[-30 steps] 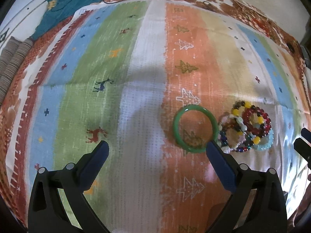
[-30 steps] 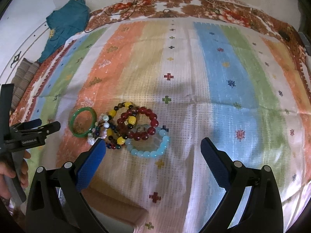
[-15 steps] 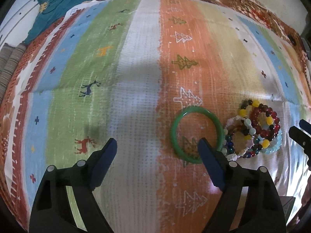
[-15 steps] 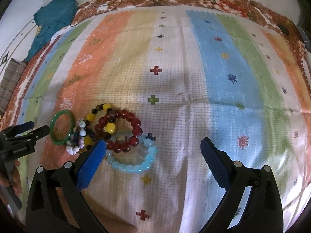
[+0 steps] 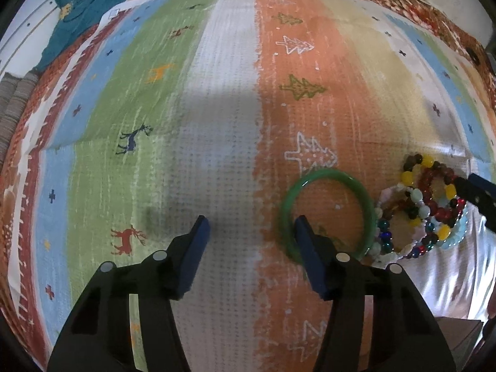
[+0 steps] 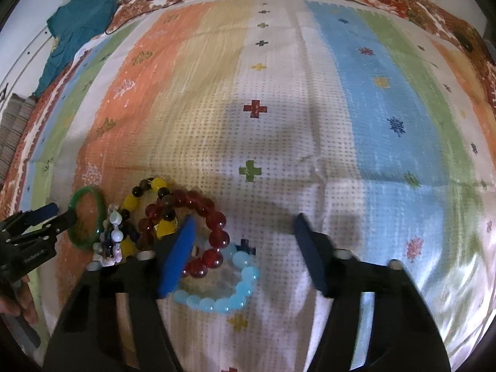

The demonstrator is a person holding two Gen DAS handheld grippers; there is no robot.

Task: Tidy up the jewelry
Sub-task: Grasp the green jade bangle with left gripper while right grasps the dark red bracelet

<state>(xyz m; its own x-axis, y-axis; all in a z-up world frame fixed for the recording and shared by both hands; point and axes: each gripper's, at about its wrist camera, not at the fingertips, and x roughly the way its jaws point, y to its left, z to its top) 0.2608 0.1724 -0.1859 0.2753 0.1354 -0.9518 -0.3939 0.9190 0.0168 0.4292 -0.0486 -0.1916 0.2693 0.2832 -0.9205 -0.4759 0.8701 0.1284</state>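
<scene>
A green bangle (image 5: 325, 214) lies flat on the orange stripe of the cloth; it also shows in the right wrist view (image 6: 88, 217). Right of it sits a pile of beaded bracelets (image 5: 424, 207): dark red beads (image 6: 204, 232), yellow and brown beads (image 6: 148, 192), light blue beads (image 6: 226, 291) and small mixed beads (image 6: 113, 238). My left gripper (image 5: 251, 232) is open and empty, its right finger at the bangle's left rim. My right gripper (image 6: 243, 232) is open and empty, its left finger over the red and blue bracelets.
A striped patterned cloth (image 5: 223, 124) covers the surface. A teal garment (image 5: 90, 9) lies at the far left corner, beside a brown striped cushion (image 5: 12, 99). A cardboard box corner (image 5: 462, 338) shows at the lower right of the left wrist view.
Both grippers have moved down and closer to the jewelry, and both sets of jaws have narrowed. The left gripper's right finger has reached the bangle's rim.
</scene>
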